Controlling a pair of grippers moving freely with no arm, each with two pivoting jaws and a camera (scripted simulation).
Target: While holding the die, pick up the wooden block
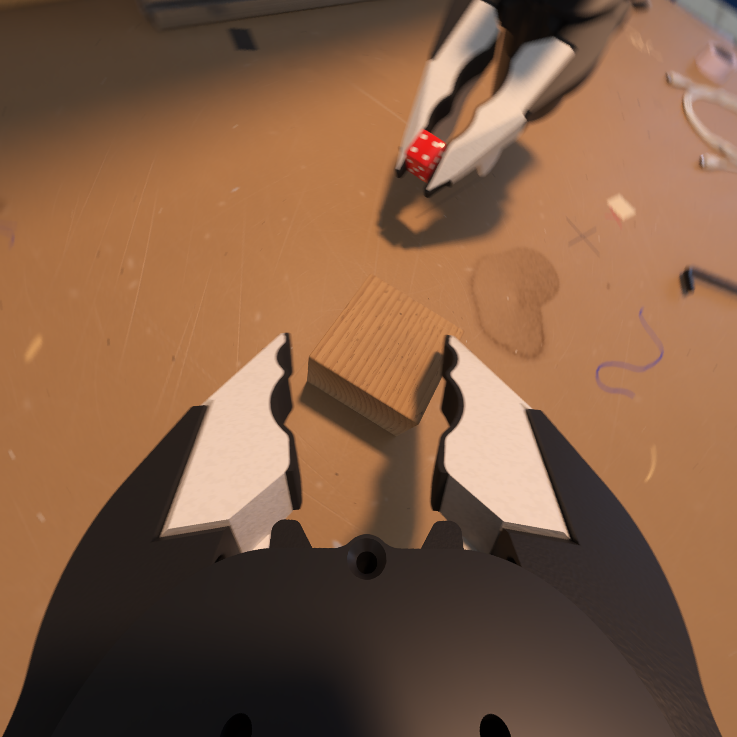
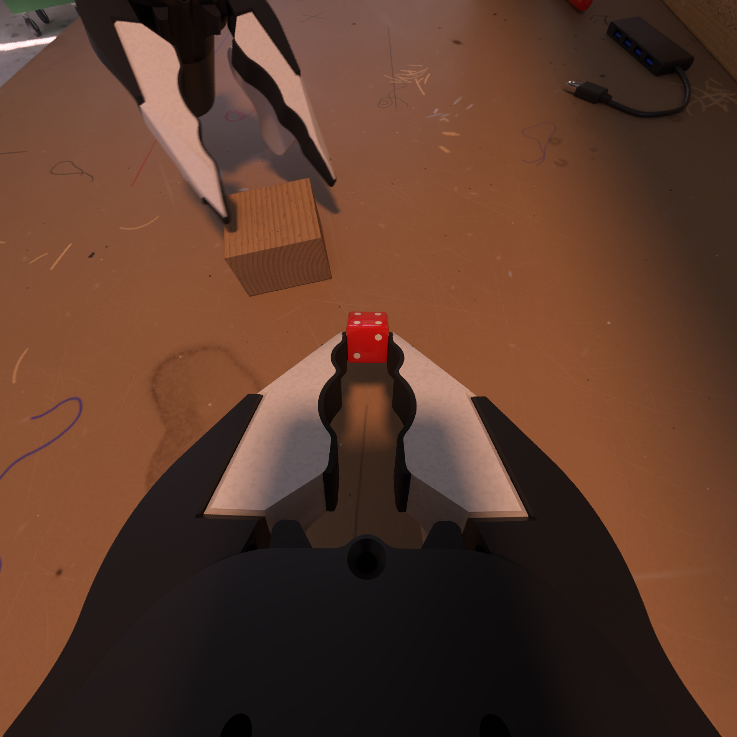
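The wooden block lies on the brown table, turned at an angle. My left gripper is open with its fingertips on either side of the block, apart from it. It also shows in the right wrist view over the block. My right gripper is shut on a red die with white pips, held at the fingertips above the table. In the left wrist view that gripper and the die hang beyond the block, casting a shadow below.
A black USB hub with cable lies at the far right. A white cable, a dark allen key, a stain and a small white scrap lie to the right of the block.
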